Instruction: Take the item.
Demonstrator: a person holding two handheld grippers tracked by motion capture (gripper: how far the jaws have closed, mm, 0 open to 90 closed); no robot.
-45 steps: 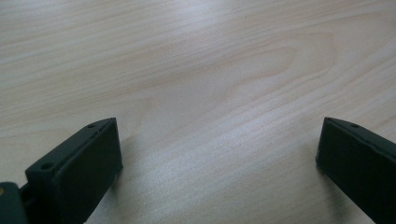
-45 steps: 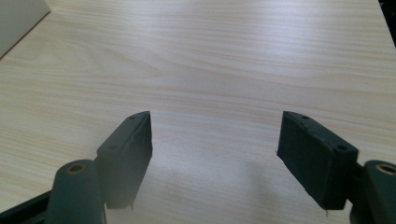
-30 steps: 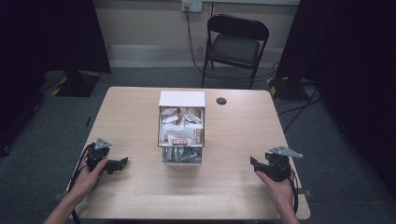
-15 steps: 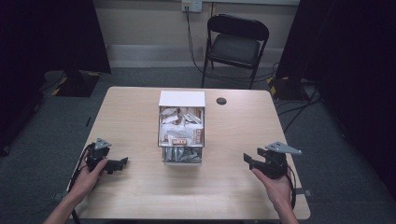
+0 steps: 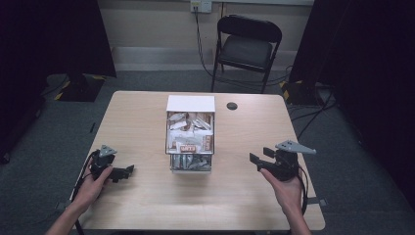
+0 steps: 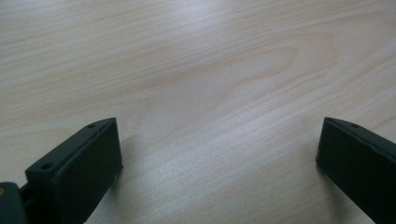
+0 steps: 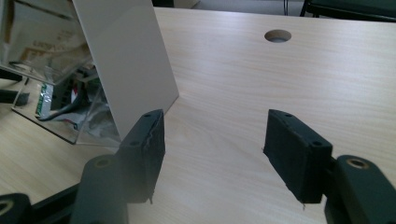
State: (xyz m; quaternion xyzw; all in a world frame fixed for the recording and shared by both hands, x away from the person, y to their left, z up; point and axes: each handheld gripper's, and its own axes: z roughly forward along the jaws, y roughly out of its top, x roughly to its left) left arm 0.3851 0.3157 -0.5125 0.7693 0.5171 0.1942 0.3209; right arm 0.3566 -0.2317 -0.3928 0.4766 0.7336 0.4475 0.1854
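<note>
Hovering above the desk (image 5: 147,205) near its right edge, the right hand-held gripper (image 5: 258,159) points toward the clear box (image 5: 190,142) at the middle, with its jaws apart and nothing between them; they have just been closing a little. From the right gripper view the two black jaws frame bare wood, and the white side panel of the box stands just beyond the left jaw, tilted in that picture, with packets and wrappers visible through the clear wall beside it. A round cable hole (image 7: 277,35) lies farther off in the desk top. The left hand-held gripper (image 5: 128,171) sits low on the desk near its left edge, held by the person's left hand (image 5: 90,188), well apart from the box. Its jaws stand wide apart, and the left gripper view shows plain wood grain between them. The box stands upright in the centre of the desk, white on top, stuffed with paper packets, between the two grippers. Behind the desk stands a dark folding chair (image 5: 247,46)
</note>
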